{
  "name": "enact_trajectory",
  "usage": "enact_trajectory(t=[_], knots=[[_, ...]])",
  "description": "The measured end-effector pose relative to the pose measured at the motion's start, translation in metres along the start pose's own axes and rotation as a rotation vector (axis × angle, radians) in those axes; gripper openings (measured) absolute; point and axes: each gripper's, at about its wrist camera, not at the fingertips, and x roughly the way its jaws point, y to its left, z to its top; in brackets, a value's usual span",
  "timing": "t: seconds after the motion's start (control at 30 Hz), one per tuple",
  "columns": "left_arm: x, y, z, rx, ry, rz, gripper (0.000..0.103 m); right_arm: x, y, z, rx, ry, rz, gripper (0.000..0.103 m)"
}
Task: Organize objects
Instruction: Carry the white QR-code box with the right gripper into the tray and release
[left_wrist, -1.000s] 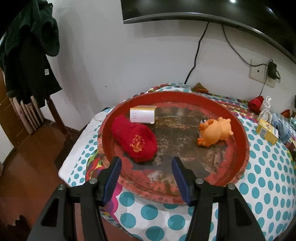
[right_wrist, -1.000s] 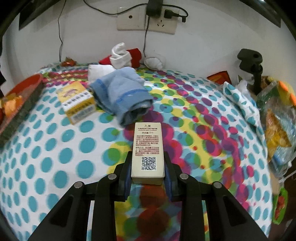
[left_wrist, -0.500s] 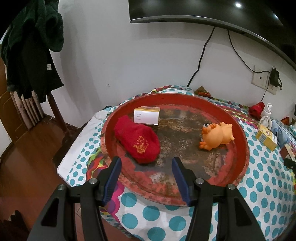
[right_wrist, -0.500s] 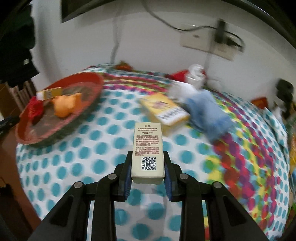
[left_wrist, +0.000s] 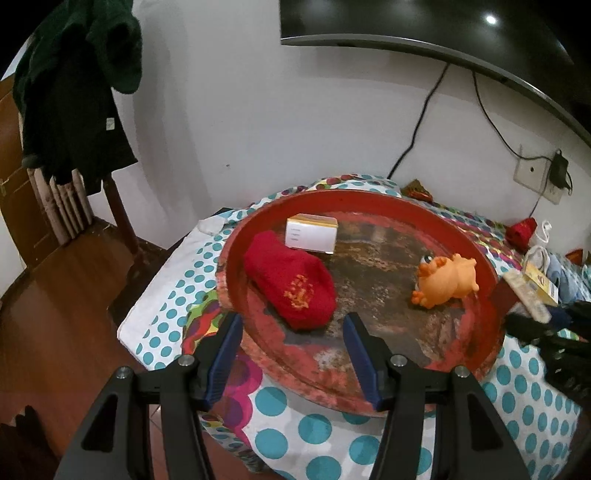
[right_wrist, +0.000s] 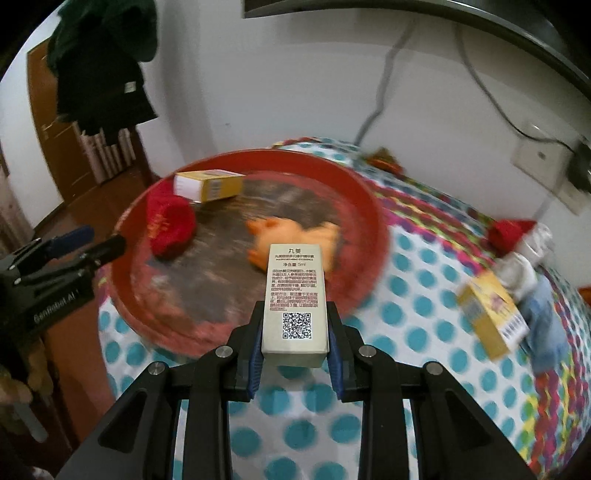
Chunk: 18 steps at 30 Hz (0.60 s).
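While the right gripper (right_wrist: 294, 345) clamps one pale box (right_wrist: 294, 301), the left gripper (left_wrist: 291, 345) hangs wide open and empty.
The box's long axis runs straight ahead over the red tray (right_wrist: 364, 192), which holds one sock (left_wrist: 291, 282), one carton (left_wrist: 312, 236) and one orange toy (left_wrist: 447, 282) on a dotted cloth (left_wrist: 325, 428) by a white wall (left_wrist: 258, 122).

Small beige box (right_wrist: 294, 299) with QR code, held above round red tray (right_wrist: 369, 206) edge.

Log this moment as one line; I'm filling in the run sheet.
right gripper: shut on QR-code box, near red tray | left gripper: open, empty | in tray: red sock, orange toy, small box
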Motion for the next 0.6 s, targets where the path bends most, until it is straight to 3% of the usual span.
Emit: enact_trajectory(t=[0.37,0.6], knots=[[0.0,0.022,0.005,-0.071,-0.017,0.033,0.058,0.011,0.034,-0.007,-0.059,0.072,0.077,0.027],[0.001,0.032,0.006,-0.115,-0.014,0.031,0.058,0.019,0.011,-0.012,-0.085,0.12,0.061,0.027]])
